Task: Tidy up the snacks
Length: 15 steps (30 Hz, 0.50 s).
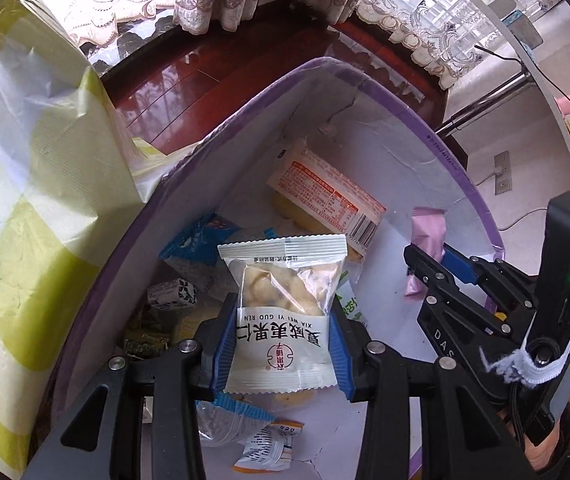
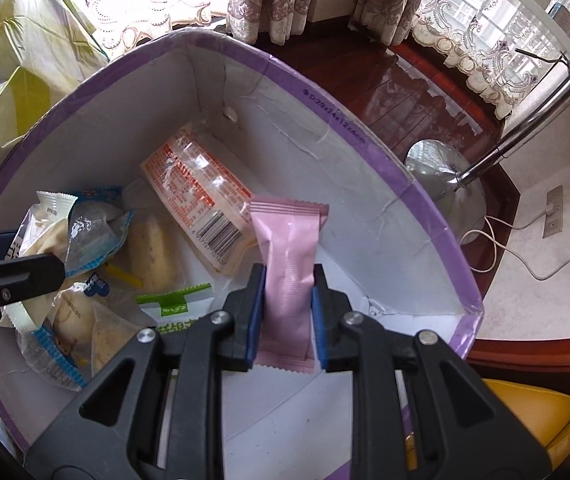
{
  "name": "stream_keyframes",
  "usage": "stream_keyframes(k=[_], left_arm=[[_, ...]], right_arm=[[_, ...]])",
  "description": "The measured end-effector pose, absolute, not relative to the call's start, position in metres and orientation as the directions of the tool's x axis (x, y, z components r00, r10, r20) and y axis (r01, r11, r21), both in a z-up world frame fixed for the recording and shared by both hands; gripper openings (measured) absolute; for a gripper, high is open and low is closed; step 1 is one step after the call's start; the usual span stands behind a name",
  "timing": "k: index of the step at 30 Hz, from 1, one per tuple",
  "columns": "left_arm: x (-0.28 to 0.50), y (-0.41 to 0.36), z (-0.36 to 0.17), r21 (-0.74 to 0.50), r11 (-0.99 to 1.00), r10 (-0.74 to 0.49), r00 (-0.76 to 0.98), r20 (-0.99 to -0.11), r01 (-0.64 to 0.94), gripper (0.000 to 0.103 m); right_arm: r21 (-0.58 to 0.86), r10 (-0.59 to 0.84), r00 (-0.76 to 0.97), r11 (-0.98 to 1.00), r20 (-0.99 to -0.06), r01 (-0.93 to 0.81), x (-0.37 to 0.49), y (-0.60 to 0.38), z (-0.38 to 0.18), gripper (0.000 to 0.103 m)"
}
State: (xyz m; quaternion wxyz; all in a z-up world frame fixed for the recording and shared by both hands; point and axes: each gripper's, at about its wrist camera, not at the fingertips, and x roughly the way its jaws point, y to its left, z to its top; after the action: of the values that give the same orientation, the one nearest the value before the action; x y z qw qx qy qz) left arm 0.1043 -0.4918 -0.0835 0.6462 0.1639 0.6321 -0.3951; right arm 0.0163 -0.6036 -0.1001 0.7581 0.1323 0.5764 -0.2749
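My left gripper (image 1: 281,312) is shut on a white nut snack packet (image 1: 283,312) and holds it over the open purple-rimmed box (image 1: 385,92). My right gripper (image 2: 287,280) is shut on a pink wrapped bar (image 2: 287,264) and holds it above the same box (image 2: 425,200). The right gripper (image 1: 425,268) with the pink bar (image 1: 425,236) also shows at the right of the left wrist view. The left gripper (image 2: 13,260) shows at the left edge of the right wrist view. Several snack packets lie inside, among them an orange-printed pack (image 1: 325,192) (image 2: 197,184) and blue-edged packets (image 2: 93,232).
A yellow-green and white plastic bag (image 1: 33,184) (image 2: 13,64) stands left of the box. A glossy dark red wooden surface (image 1: 189,76) lies behind it. A chrome stand base (image 2: 437,168), cables and a floor socket (image 2: 553,212) are at the right. A yellow cushion (image 2: 533,412) is at the lower right.
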Motion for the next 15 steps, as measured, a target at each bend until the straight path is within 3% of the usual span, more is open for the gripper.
stream_keyframes(k=[2, 4, 7, 9, 15], left_arm=[[0.106, -0.494, -0.086, -0.309, 0.639, -0.312, -0.130, -0.941, 0.704, 0.044], [0.108, -0.494, -0.089, -0.329, 0.646, -0.317, -0.150, -0.936, 0.689, 0.045], [0.110, -0.491, -0.089, -0.366, 0.652, -0.335, -0.180, -0.925, 0.664, 0.052], [0.111, -0.490, -0.088, -0.376, 0.659, -0.341, -0.187, -0.921, 0.651, 0.060], [0.108, -0.476, -0.082, -0.378, 0.678, -0.345, -0.181, -0.921, 0.631, 0.065]], right_arm=[[-0.124, -0.268, 0.173, 0.809, -0.948, 0.574, 0.017, -0.605, -0.101, 0.030], [-0.120, -0.264, 0.170, 0.805, -0.950, 0.580, 0.017, -0.606, -0.100, 0.050], [-0.112, -0.262, 0.177, 0.801, -0.949, 0.588, 0.015, -0.606, -0.096, 0.063], [-0.123, -0.267, 0.163, 0.798, -0.950, 0.590, 0.016, -0.605, -0.096, 0.067], [-0.084, -0.205, 0.137, 0.796, -0.969, 0.599, 0.012, -0.604, -0.096, 0.075]])
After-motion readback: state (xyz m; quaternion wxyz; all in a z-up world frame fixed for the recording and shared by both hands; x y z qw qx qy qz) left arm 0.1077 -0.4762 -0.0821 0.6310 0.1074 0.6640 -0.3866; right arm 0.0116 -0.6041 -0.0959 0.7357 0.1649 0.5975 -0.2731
